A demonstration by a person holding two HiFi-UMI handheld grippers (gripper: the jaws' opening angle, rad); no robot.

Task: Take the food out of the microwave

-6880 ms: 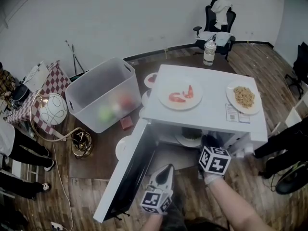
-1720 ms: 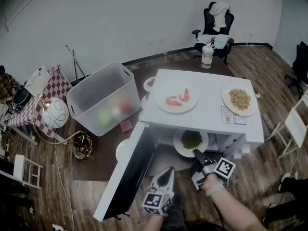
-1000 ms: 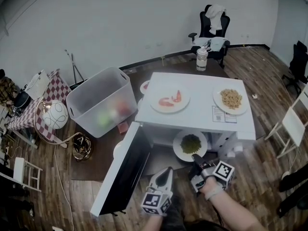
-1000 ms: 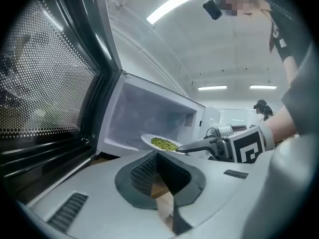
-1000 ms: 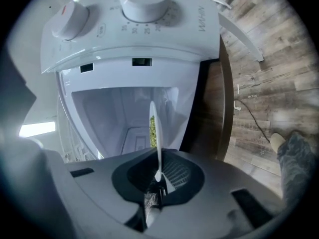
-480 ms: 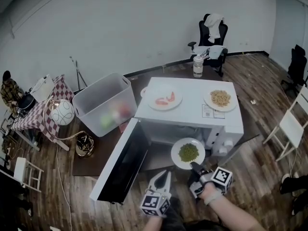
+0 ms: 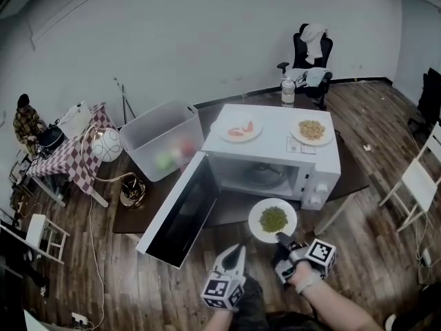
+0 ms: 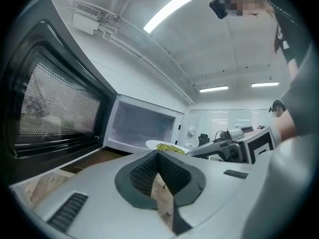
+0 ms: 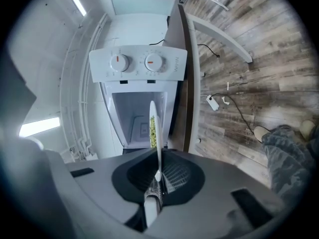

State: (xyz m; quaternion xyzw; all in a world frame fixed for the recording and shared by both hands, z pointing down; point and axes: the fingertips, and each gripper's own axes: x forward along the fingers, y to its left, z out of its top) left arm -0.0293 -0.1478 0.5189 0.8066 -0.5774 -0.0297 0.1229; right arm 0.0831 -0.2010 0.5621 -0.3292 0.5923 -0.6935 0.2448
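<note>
The white microwave (image 7: 275, 152) stands on a low brown table with its door (image 7: 182, 209) swung open to the left and its cavity (image 8: 142, 128) showing no plate. My right gripper (image 7: 281, 238) is shut on the near rim of a white plate of green food (image 7: 273, 220), held in the air in front of the opening. In the right gripper view the plate (image 9: 155, 133) stands edge-on between the pads, below the two knobs (image 9: 137, 63). My left gripper (image 7: 238, 248) hangs beside it, shut and holding nothing; its view shows the plate (image 8: 167, 146) just ahead.
On top of the microwave sit a plate of shrimp (image 7: 240, 129) and a plate of noodles (image 7: 312, 129). A clear bin (image 7: 165, 147) stands left of it, a jar (image 7: 288, 90) and an office chair (image 7: 313, 47) behind. A checked table (image 7: 65, 161) and a white chair (image 7: 420, 185) flank the floor.
The plate of green food has come out of the microwave cavity toward me, held in my right gripper. Both grippers have drawn back from the microwave together.
</note>
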